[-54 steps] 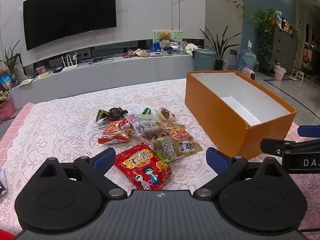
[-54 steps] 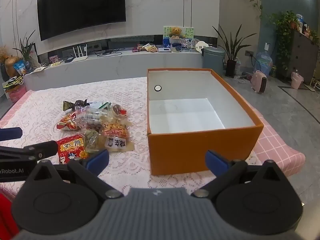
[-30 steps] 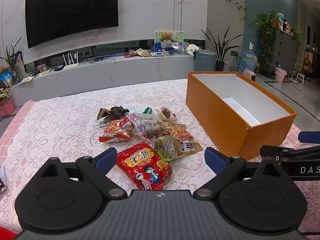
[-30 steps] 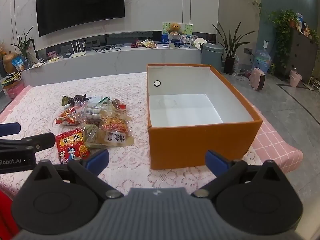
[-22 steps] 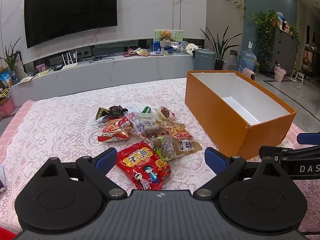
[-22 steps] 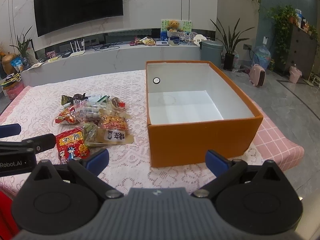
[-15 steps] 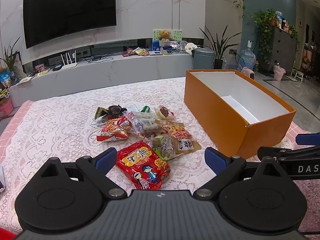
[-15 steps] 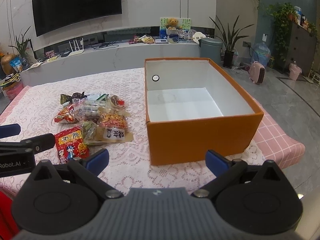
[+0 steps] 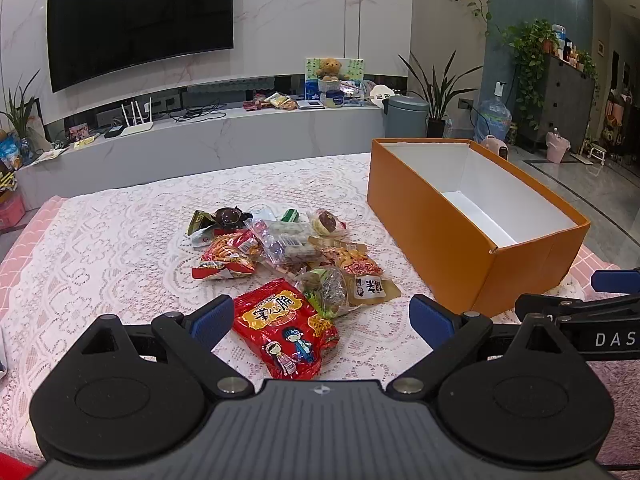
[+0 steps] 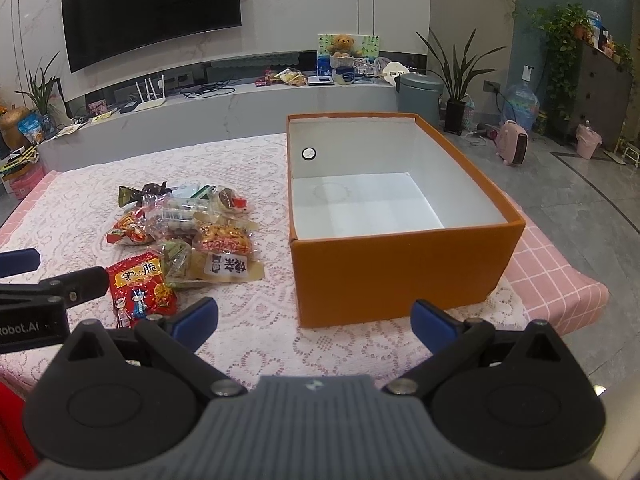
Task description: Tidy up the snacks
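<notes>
We are working over a table draped in a white lace cloth (image 9: 100,248), with pink check showing at its edges. Sitting on it to our right is an open orange box (image 10: 396,272), white inside and holding nothing that we can see, with a small round grommet on its far inner wall. To the left of the box, well apart from it, a heap of snack packets (image 9: 280,248) is lying on the cloth. Nearest us in that heap is a red bag with cartoon children (image 9: 284,332), lying flat; just beyond and touching it are a greenish clear pouch (image 9: 324,290) and a tan packet with a white label (image 9: 370,286), and behind those are lying an orange-red crisp bag (image 9: 226,256), a clear bag of small sweets (image 10: 176,214) and a dark wrapped piece (image 9: 226,216). We are holding our left gripper (image 9: 320,316) low over the near edge with its blue-tipped fingers spread wide, gripping nothing, the red bag showing between them. We are holding our right gripper (image 10: 314,318) in front of the box's near wall, its fingers likewise wide apart and bare.
</notes>
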{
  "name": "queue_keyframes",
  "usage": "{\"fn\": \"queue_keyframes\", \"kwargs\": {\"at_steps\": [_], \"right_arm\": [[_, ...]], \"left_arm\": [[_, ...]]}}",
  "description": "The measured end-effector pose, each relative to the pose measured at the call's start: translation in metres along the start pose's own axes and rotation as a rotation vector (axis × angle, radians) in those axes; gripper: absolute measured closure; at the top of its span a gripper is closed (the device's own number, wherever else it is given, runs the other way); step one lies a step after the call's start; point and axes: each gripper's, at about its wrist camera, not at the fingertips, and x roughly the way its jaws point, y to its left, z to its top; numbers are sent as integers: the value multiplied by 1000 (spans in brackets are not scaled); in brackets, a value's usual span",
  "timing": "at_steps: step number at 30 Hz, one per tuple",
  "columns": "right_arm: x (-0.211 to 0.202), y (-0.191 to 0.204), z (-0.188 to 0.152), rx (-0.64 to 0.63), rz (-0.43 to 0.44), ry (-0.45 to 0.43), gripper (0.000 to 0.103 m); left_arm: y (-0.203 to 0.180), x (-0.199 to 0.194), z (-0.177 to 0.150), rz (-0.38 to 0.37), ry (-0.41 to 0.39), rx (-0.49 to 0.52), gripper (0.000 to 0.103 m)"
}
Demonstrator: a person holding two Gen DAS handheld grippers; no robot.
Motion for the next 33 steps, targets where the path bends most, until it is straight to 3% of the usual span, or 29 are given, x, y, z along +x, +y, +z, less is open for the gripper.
{"fn": "queue_keyframes", "kwargs": {"at_steps": [33], "right_arm": [[6, -2, -3, 13, 3, 30, 3]], "left_arm": [[-1, 1, -4, 3, 16, 8, 0]]}}
